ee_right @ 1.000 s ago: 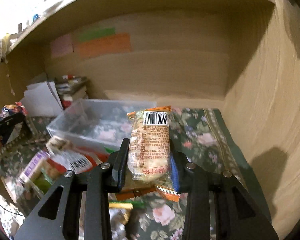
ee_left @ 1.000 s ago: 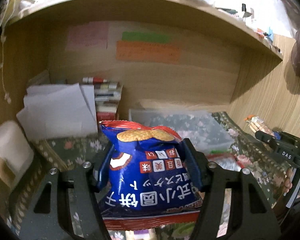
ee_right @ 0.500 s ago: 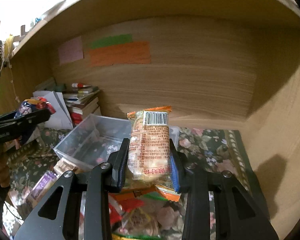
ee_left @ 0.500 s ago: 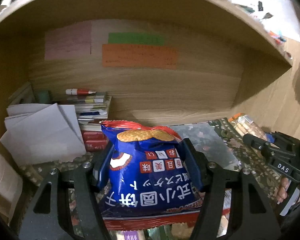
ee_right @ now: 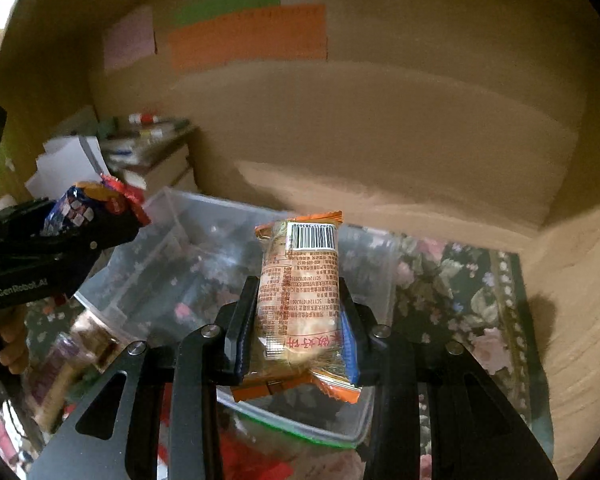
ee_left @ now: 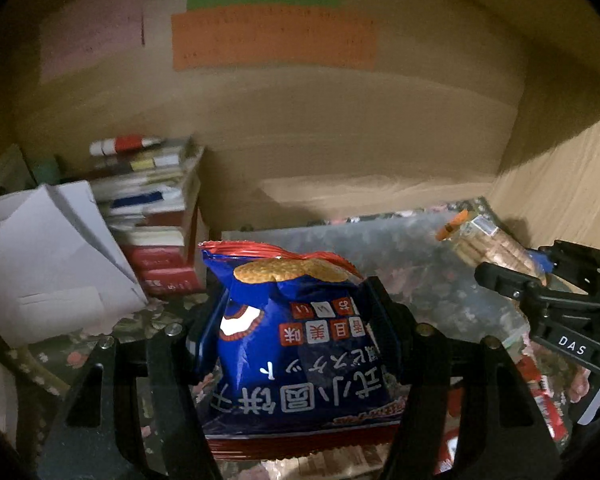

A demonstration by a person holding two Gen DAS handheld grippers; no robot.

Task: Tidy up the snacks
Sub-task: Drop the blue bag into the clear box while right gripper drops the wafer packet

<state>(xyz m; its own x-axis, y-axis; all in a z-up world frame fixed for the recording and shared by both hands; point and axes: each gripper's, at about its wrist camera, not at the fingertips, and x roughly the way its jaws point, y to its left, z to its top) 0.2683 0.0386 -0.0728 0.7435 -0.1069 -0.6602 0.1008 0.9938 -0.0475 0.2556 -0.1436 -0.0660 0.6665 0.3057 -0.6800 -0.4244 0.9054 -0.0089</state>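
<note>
My left gripper [ee_left: 296,312] is shut on a blue biscuit bag [ee_left: 300,344] with red trim, held over the near edge of a clear plastic bin [ee_left: 380,248]. My right gripper [ee_right: 296,312] is shut on an orange-ended cracker pack [ee_right: 300,284] with a barcode, held above the same bin [ee_right: 172,264]. The right gripper and its pack also show in the left wrist view [ee_left: 496,248], at the bin's right side. The left gripper and blue bag show in the right wrist view [ee_right: 80,212], at the bin's left.
A stack of books [ee_left: 156,208] and white papers [ee_left: 44,256] stand left of the bin. Loose snack packs [ee_right: 72,356] lie on the floral cloth [ee_right: 460,296] in front. Wooden walls close the back and right; coloured notes [ee_left: 272,36] hang on the back wall.
Both grippers have moved forward into the shelf nook with their packs, coming over the clear bin. The back wall and bin look closer.
</note>
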